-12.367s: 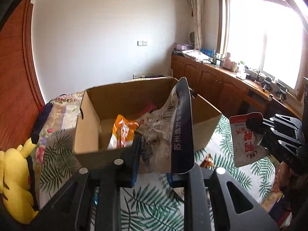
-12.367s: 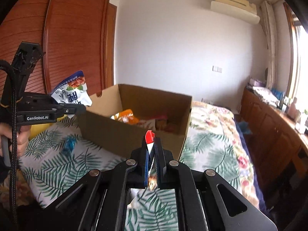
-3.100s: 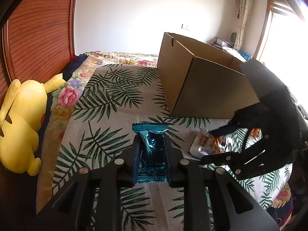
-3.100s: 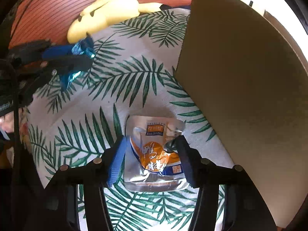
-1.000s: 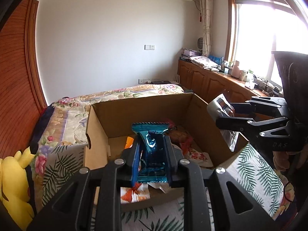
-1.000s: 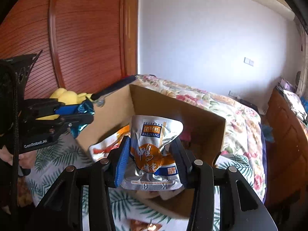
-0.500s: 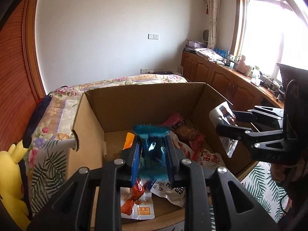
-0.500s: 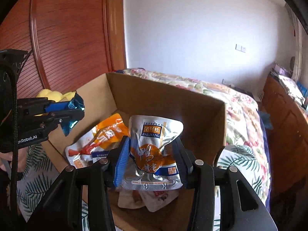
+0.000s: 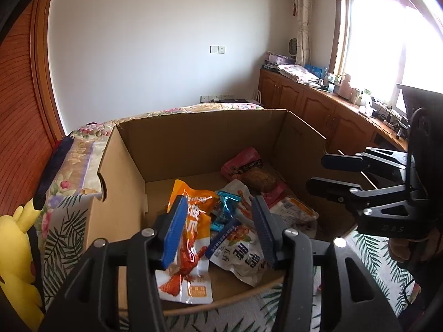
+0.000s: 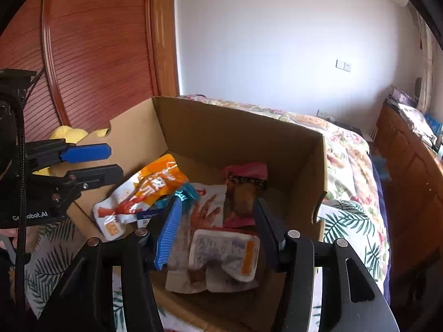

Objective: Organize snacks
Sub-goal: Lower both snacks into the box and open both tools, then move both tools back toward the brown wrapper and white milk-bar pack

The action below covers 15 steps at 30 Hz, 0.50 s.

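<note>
Teal packet (image 9: 225, 207) and silver pouch (image 10: 221, 257) now lie in the cardboard box (image 9: 193, 144); half a second ago each was clamped. Left gripper (image 9: 218, 229) fingers wide and empty over the box, right gripper (image 10: 214, 235) fingers wide too, at its 3 o'clock. Orange bag (image 9: 191, 238) sits at 9 o'clock of the teal one. Both drops done; leftover snacks on the bed (image 9: 371, 271) probably remain, mostly hidden.

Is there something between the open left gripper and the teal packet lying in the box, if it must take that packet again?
Nothing visible stands between them. The left gripper hangs open above the cardboard box, whose top is open, and the teal packet lies uncovered on top of the other snack bags, between the orange bag and the white bag.
</note>
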Tool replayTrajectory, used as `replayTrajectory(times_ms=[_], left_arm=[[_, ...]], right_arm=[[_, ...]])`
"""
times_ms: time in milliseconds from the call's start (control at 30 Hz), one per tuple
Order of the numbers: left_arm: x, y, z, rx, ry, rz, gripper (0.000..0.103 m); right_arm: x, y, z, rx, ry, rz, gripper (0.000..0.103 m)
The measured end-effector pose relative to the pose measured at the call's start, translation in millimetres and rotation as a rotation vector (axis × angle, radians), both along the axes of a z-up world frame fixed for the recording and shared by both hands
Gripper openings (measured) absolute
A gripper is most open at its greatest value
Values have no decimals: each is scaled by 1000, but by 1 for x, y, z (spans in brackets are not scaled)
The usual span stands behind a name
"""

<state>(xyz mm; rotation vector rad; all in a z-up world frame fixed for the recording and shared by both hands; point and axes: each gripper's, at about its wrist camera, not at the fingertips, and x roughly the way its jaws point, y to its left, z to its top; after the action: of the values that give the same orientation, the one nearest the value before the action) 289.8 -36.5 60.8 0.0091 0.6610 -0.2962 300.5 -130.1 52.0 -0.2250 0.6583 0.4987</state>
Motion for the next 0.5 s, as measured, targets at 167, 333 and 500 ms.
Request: replayTrajectory(times_ms=[167, 333, 500], left_arm=[[-20, -4, 8, 4, -14, -17, 49], [-43, -8, 18, 9, -31, -34, 50], [-66, -13, 24, 13, -47, -49, 50]], right_arm=[[-27, -8, 10, 32, -15, -9, 54], [-56, -17, 20, 45, -30, -18, 54], [-84, -26, 24, 50, -38, -29, 54]])
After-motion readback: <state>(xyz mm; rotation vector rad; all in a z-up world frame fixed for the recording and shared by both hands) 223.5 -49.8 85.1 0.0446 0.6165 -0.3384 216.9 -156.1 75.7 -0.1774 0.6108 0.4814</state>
